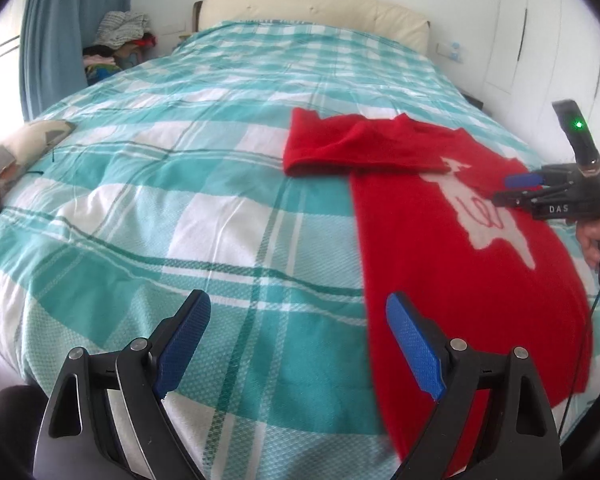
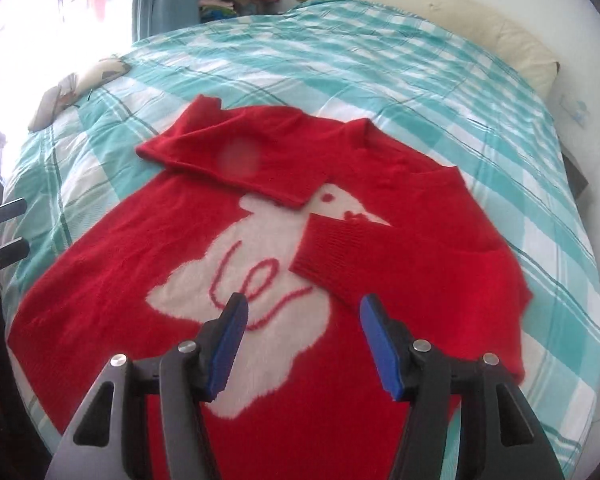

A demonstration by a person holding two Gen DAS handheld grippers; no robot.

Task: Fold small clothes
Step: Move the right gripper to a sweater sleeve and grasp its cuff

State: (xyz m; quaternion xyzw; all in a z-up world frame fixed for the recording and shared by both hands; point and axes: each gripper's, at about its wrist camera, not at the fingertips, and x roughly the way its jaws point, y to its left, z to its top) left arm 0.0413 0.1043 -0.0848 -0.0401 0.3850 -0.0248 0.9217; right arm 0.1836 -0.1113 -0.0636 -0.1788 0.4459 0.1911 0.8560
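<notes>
A red sweater with a white animal figure lies flat on the bed. Its one sleeve is folded across the chest. The other sleeve's ribbed cuff lies over the figure. My right gripper hovers open above the lower front of the sweater, nothing between its blue pads. In the left wrist view the sweater fills the right side. My left gripper stands wide open and empty over the bedspread, just left of the sweater's edge. My right gripper shows there above the white figure.
The teal and white plaid bedspread covers the whole bed up to a cream headboard. A cushion lies at the left edge. A pile of clothes sits beside a blue curtain. A hand holds the right gripper's handle.
</notes>
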